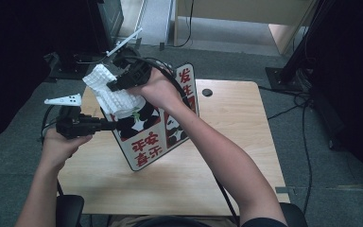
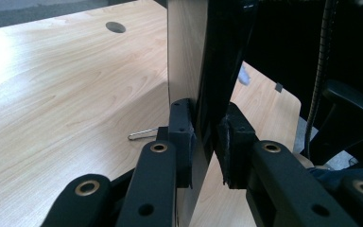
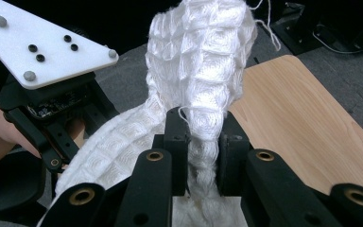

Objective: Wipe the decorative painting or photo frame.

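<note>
Left tool [image 1: 108,124] clamps sign [image 1: 144,137] upright by its edge; right tool [image 1: 115,85], pinching white cloth [image 1: 111,92], sits at its top.

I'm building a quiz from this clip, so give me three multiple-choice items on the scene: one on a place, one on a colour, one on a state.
1. Where does the sign board stand?
A. On the wooden table
B. On the floor
C. On a chair

2. What colour is the cloth?
A. Blue
B. White
C. Black

3. How is the right gripper set?
A. Open and apart from everything
B. Shut on the board's edge
C. Shut on the cloth

Answers:
1. A: in the high view the board stands on edge on the table, with the left gripper clamped on its edge.
2. B: both the high view and the right gripper view show a white, waffle-textured cloth.
3. C: in the right gripper view its jaws pinch a fold of the cloth between them.
</note>
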The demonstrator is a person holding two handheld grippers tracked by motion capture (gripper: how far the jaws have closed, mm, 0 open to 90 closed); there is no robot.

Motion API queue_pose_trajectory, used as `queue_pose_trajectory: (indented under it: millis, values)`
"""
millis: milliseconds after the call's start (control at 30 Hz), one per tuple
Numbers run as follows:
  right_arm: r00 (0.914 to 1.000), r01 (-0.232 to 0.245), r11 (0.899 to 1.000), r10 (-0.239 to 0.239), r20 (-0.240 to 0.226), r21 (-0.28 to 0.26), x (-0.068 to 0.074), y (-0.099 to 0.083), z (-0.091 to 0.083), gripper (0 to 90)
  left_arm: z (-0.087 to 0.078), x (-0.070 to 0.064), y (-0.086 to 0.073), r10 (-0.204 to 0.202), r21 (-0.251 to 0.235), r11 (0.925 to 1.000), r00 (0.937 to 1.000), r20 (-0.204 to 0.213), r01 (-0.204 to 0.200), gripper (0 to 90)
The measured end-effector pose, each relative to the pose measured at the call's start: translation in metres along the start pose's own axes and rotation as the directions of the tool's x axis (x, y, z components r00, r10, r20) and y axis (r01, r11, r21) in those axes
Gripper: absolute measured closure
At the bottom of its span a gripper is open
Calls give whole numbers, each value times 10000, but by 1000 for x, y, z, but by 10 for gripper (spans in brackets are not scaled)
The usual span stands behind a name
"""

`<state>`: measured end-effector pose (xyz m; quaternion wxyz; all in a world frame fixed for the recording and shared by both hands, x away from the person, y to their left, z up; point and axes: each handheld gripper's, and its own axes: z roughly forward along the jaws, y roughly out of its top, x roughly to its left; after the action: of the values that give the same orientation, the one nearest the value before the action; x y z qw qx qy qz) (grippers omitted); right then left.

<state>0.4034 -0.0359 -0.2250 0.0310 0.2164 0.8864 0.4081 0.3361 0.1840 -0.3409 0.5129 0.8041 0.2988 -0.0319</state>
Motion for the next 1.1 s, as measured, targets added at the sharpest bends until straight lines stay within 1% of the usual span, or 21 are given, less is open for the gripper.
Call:
queue_pose_trajectory:
  millis: [67, 167, 233, 367, 533, 700, 1100]
  values:
    - [10000, -32, 10000, 32, -9, -56, -1, -2, 0, 783, 0, 0, 0, -4, -1, 10000, 10000, -5, 4, 778]
    - [10000, 48, 9997, -49, -48, -255, -3, -4, 0, 781, 0, 0, 0, 6, 2, 10000, 10000, -9, -6, 778]
    - [10000, -37, 9996, 36, -42, -264, -4, -5, -1, 779, 0, 0, 0, -32, -1, 10000, 10000, -3, 32, 778]
    - [10000, -54, 9995, 53, -17, -316, -6, -7, -1, 778, 0, 0, 0, -135, 3, 9999, 9999, 43, 135, 780]
    - [9999, -60, 9992, 64, 108, -399, -7, -10, -4, 776, 0, 0, 0, -122, 5, 9999, 9999, 29, 122, 780]
    - [9999, -65, 9981, 73, 129, -607, -11, -13, -5, 773, 0, -1, 0, -125, -12, 9999, 9999, -2, 125, 780]
    - [9997, -80, 9964, 98, 213, -843, -18, -20, -11, 772, 0, -1, 0, -10, 34, 10000, 10000, 2, 10, 779]
